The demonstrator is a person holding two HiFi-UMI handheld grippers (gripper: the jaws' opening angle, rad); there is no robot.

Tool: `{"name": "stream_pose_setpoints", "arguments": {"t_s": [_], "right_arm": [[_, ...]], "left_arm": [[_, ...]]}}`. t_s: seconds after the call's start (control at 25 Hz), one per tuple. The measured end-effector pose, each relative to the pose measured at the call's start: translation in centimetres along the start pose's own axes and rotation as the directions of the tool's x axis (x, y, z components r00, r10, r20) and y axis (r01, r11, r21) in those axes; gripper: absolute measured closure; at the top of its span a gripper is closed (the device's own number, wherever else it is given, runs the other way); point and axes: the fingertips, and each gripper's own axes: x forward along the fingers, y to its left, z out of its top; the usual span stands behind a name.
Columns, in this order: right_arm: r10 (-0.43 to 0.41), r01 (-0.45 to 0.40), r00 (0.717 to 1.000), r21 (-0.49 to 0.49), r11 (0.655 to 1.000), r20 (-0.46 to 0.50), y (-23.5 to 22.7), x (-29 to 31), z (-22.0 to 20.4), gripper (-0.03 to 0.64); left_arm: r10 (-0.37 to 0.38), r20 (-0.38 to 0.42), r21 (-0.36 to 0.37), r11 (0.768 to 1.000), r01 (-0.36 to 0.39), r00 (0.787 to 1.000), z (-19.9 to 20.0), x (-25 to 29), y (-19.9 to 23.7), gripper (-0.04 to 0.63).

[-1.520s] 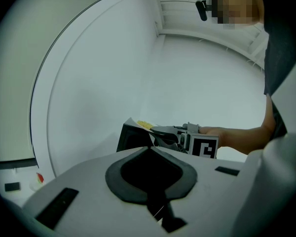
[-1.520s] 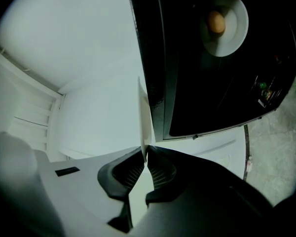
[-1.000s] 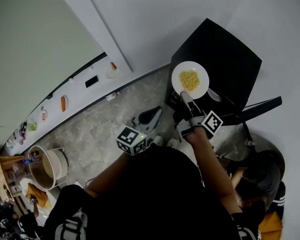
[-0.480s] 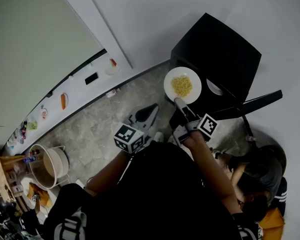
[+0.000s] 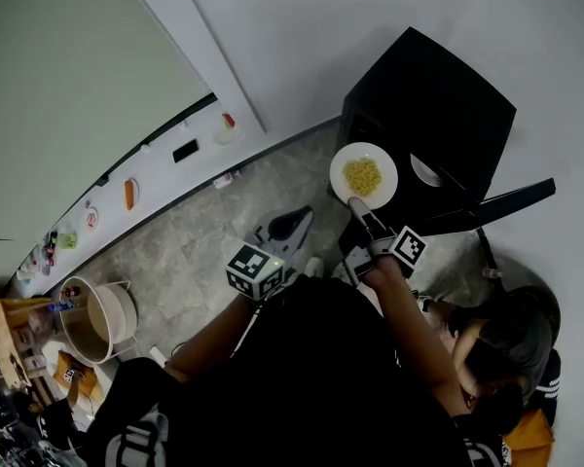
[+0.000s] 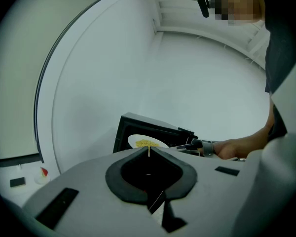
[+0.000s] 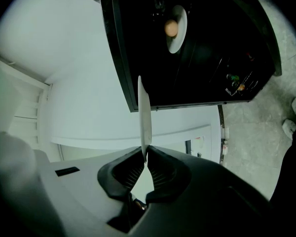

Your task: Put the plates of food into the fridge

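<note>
Right gripper [image 5: 354, 202] clamped on plate [image 5: 343, 163] rim at open fridge [image 5: 428, 105]; left gripper [image 6: 148, 151] closed, empty

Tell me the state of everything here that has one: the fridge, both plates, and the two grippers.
Fridge: door open.
Plate of yellow food: held by its rim at the fridge opening.
Second plate: inside the fridge, carrying a round item.
Right gripper: jaws shut on the plate of yellow food.
Left gripper: jaws together, empty.
</note>
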Motion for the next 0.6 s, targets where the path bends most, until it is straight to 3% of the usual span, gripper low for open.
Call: {"name": "stream_pose_setpoints", "arguments": {"t_s": [0.6], "right_arm": [[-0.052,0.052,0.998,0.001,0.999,0.031,-5.3,2.2,4.7,0.580]], "left_arm": [[0.004,0.003,0.008,1.000,-0.004,1.000,0.5,0.8,0.7,0.571]]}}
